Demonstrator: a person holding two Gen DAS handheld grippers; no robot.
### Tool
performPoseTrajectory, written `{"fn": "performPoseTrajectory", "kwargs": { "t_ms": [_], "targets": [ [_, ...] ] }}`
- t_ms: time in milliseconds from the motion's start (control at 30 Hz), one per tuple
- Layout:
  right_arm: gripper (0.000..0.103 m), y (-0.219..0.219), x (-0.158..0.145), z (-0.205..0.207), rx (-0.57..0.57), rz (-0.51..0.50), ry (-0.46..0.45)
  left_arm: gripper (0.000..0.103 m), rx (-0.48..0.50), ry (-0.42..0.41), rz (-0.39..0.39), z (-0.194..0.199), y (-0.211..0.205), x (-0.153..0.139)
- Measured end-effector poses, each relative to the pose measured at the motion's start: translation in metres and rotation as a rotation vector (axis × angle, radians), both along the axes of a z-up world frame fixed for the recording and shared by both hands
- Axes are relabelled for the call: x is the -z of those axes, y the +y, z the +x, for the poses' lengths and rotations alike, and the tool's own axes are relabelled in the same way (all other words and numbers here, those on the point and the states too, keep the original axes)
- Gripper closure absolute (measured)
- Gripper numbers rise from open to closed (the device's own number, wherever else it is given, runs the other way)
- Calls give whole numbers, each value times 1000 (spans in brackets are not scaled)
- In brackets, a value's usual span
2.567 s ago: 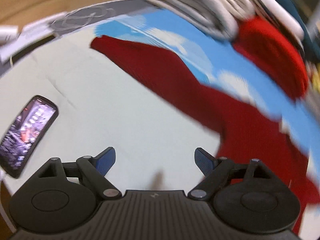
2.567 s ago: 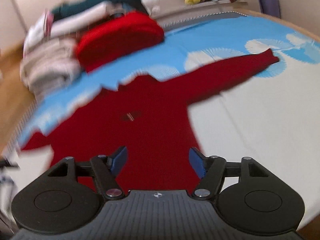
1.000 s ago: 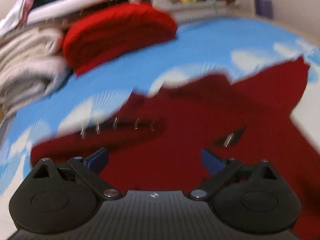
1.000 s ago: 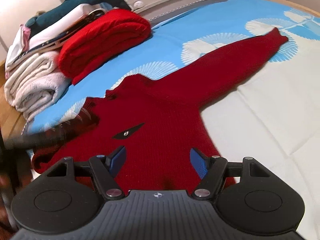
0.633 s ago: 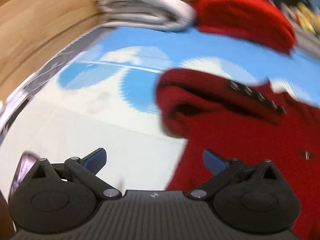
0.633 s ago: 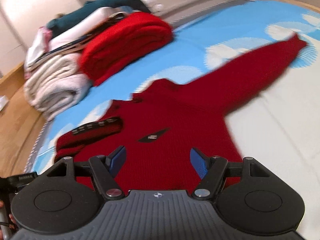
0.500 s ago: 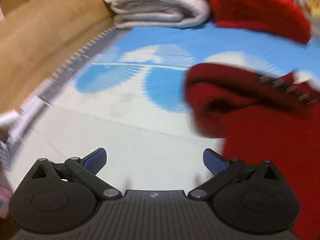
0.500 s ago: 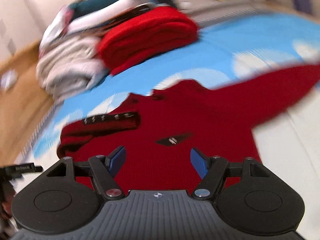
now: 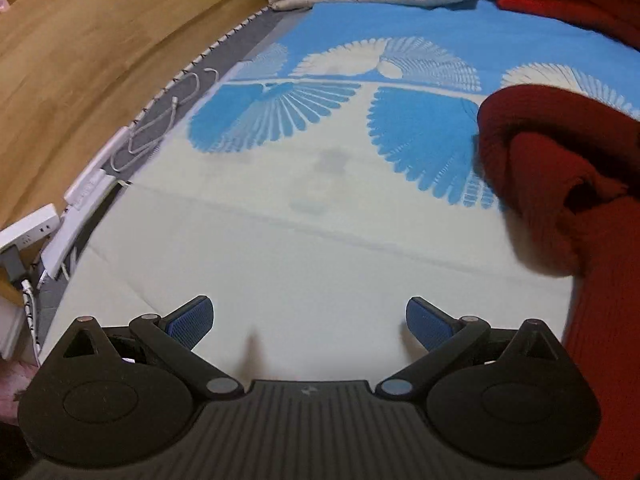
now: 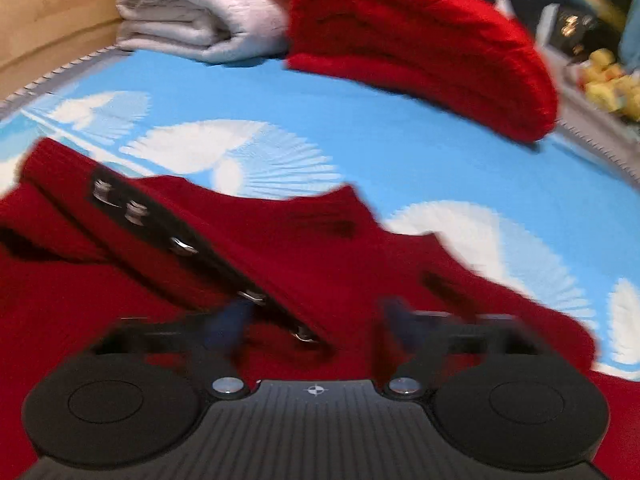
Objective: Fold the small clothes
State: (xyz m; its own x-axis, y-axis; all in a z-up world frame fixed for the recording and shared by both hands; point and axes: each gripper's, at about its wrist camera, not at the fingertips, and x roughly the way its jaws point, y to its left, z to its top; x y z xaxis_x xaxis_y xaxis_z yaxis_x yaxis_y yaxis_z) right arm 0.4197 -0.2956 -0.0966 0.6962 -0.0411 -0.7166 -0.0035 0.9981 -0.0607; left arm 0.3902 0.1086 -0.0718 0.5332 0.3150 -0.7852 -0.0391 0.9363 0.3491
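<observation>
A dark red knit sweater [image 10: 320, 240] lies spread on the bed. Its one sleeve is folded across the chest, and a black strap with metal studs [image 10: 180, 246] runs along that sleeve. My right gripper [image 10: 316, 324] is low over the strap's near end. Its fingers are blurred, its jaws are closing, and sweater fabric lies between them without the pads pressing on it. In the left wrist view the sweater's folded sleeve end [image 9: 560, 168] bulges at the right. My left gripper [image 9: 308, 320] stands open over bare cream sheet, left of the sweater, holding nothing.
A folded bright red garment [image 10: 420, 40] and folded white blankets [image 10: 200, 12] are stacked at the far edge of the blue-and-cream sheet [image 9: 320, 200]. White cables [image 9: 160, 128] and a power strip [image 9: 28, 232] lie along the bed's left edge, beside a wooden floor [image 9: 80, 40].
Both grippers swung left. The left one left the sweater and now faces bare sheet. The right one dropped closer over the folded sleeve and its strap.
</observation>
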Motion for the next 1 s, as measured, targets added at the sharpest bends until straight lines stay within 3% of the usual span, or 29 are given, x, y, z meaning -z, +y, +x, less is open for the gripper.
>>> {"fn": "performPoseTrajectory", "kwargs": {
  "t_ms": [33,133,300,433,567,667,767,800,900,1000],
  "targets": [
    [94,5,-4,2,-12,24,26,0,0,-6,10,-3,0,-1],
    [95,22,-42,-8,-109,167,32,0,-15,-9,-7,-8,-4,-7],
    [95,67,-170,-40,-276,464,-99,0,-40,-7,-64,-6,0,-15],
    [95,112,-258,-61,-374,571,-171,0,-111,-26,-108,-5,21,-25],
    [96,152,-310,-70,-390,624,-226,0,-226,-19,-197,0,58,-30],
    [96,149,-332,-61,-282,658,-293,0,-292,11,-271,3,79,-28],
    [96,109,-335,-50,-59,714,-340,0,-289,41,-318,3,84,-24],
    [96,89,-333,-51,26,691,-357,0,-277,42,-314,3,83,-24],
    [96,23,-307,-59,197,654,-321,0,-249,20,-269,2,74,-28],
    [93,-47,-252,-73,386,533,-239,0,-222,6,-235,0,62,-29]
  ]
}}
